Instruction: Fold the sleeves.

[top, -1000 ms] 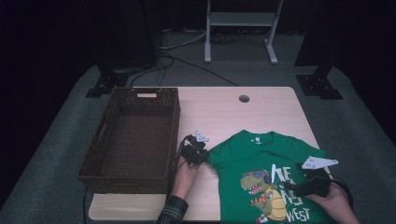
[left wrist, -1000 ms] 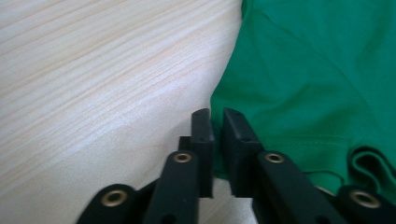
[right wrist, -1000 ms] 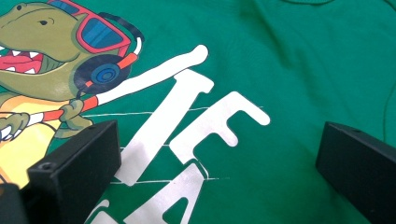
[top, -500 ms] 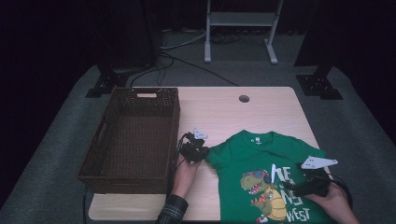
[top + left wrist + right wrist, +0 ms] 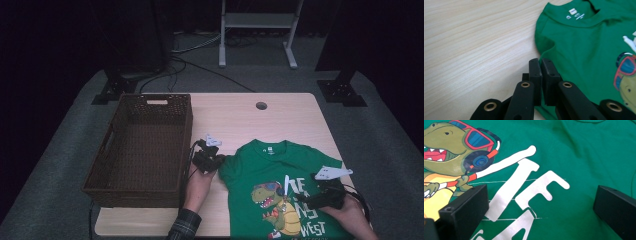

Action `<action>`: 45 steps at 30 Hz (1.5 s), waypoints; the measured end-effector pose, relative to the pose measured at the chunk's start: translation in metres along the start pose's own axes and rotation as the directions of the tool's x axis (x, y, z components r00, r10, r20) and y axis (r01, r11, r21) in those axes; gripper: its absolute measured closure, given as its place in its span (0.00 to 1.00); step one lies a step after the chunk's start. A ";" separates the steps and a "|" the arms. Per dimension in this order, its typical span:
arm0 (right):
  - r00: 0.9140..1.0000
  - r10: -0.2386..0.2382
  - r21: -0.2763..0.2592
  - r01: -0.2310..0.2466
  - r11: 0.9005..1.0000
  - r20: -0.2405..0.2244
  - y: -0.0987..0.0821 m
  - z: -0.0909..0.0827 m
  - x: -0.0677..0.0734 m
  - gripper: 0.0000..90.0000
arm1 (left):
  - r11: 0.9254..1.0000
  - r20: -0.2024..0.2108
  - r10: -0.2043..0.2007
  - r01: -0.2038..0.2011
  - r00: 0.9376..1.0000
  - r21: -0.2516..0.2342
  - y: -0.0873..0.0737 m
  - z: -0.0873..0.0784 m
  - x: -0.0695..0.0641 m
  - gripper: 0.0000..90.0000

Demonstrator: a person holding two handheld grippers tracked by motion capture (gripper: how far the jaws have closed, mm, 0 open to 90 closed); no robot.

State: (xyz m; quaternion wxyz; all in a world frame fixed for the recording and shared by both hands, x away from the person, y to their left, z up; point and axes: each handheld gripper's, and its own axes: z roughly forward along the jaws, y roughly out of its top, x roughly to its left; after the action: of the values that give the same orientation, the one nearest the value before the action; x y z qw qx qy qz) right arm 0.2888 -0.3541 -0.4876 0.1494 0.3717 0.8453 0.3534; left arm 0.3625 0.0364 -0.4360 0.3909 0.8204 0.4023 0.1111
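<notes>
A green T-shirt [image 5: 280, 165] with a dinosaur print lies flat on the wooden table [image 5: 240, 115], collar away from me. My left gripper [image 5: 216, 159] sits at the shirt's left sleeve. In the left gripper view its jaws are pressed together at the sleeve's hem [image 5: 544, 51], which puckers just ahead of the left gripper [image 5: 540, 62]. My right gripper [image 5: 306, 199] hovers low over the shirt's right half. It stands wide open, and the white letters [image 5: 529, 185] of the print lie between the spread jaws of the right gripper [image 5: 541, 192].
A dark wicker basket [image 5: 142, 145] stands on the table's left part, right beside my left hand. A round cable hole [image 5: 261, 105] sits near the far edge. Bare wood [image 5: 474, 45] lies between basket and shirt.
My left hand has edged slightly forward at the sleeve. The right gripper and the shirt have hardly shifted.
</notes>
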 end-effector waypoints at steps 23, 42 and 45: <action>1.000 0.000 -0.001 0.000 1.000 -0.001 0.000 0.000 0.000 0.00 | 1.000 0.103 0.026 -0.026 0.994 -0.001 0.024 0.024 -0.035 0.97; 1.000 0.000 -0.001 0.000 1.000 -0.001 0.000 0.000 0.000 0.00 | 0.997 0.149 0.043 -0.052 0.988 0.057 0.031 0.065 -0.063 0.97; 1.000 0.000 -0.001 0.000 1.000 -0.001 0.000 0.000 0.000 0.00 | 0.998 0.165 0.043 -0.050 0.985 0.038 0.032 0.065 -0.062 0.94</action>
State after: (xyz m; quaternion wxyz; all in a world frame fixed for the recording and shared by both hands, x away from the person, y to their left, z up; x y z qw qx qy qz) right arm 0.2889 -0.3539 -0.4877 0.1491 0.3715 0.8452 0.3542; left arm 0.3723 -0.0577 -0.4476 0.4029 0.8438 0.3517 0.0437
